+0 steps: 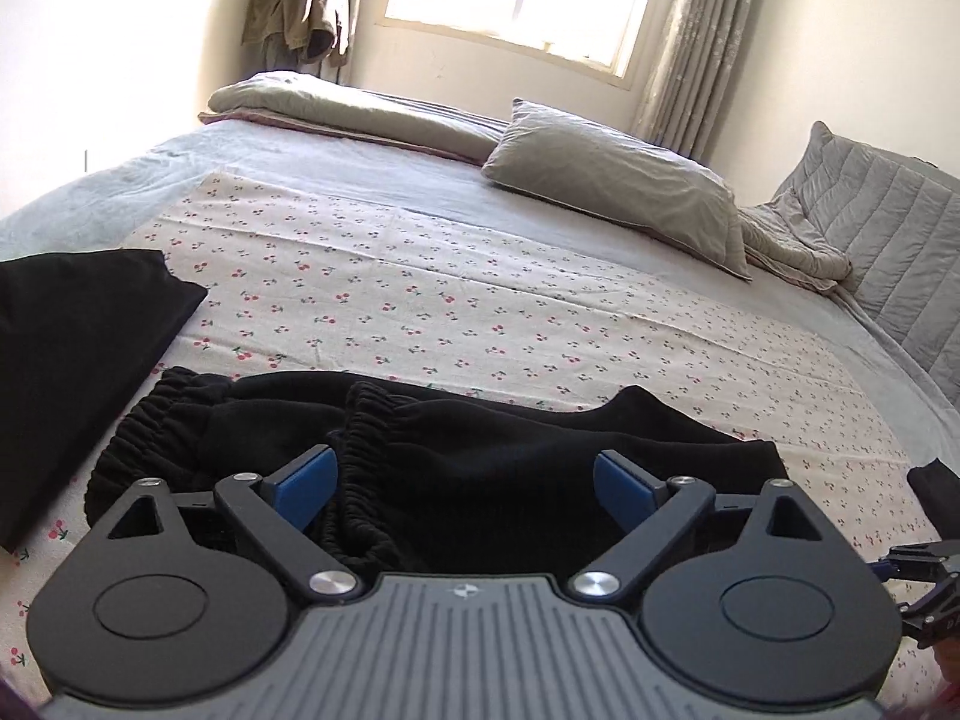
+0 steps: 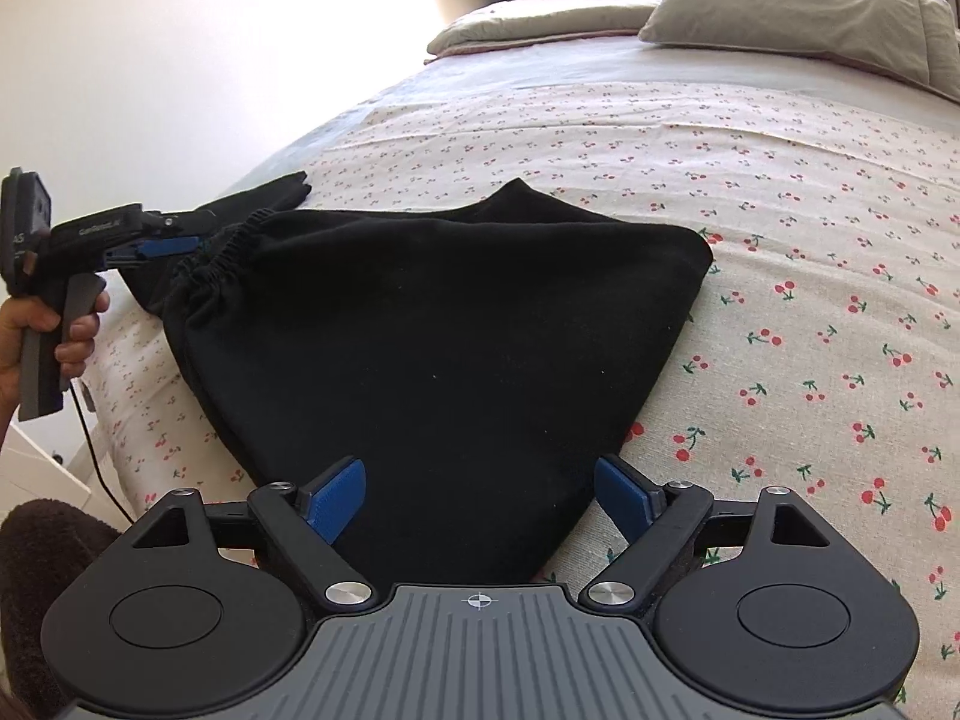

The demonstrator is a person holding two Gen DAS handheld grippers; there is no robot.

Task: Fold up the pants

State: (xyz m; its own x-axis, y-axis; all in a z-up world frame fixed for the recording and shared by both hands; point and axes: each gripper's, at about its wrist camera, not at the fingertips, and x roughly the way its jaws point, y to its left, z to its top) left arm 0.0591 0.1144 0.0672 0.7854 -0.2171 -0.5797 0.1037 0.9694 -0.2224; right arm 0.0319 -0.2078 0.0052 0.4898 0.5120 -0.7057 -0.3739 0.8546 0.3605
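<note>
Black pants (image 2: 444,348) lie folded on the cherry-print sheet (image 2: 780,240), elastic cuffs (image 2: 210,264) at the left end. In the left wrist view the pants (image 1: 480,468) lie just ahead of my open left gripper (image 1: 465,480), whose blue pads straddle a gathered cuff (image 1: 360,456) without closing on it. My right gripper (image 2: 480,495) is open over the near end of the pants, pads apart on either side of the cloth. The left gripper (image 2: 162,247) also shows in the right wrist view, beside the cuffs.
A second folded black garment (image 1: 78,372) lies at the left on the sheet. Grey pillows (image 1: 612,180) and a folded quilt (image 1: 336,108) lie at the far side of the bed. The bed's edge (image 2: 126,420) is at the left, with a cable hanging by it.
</note>
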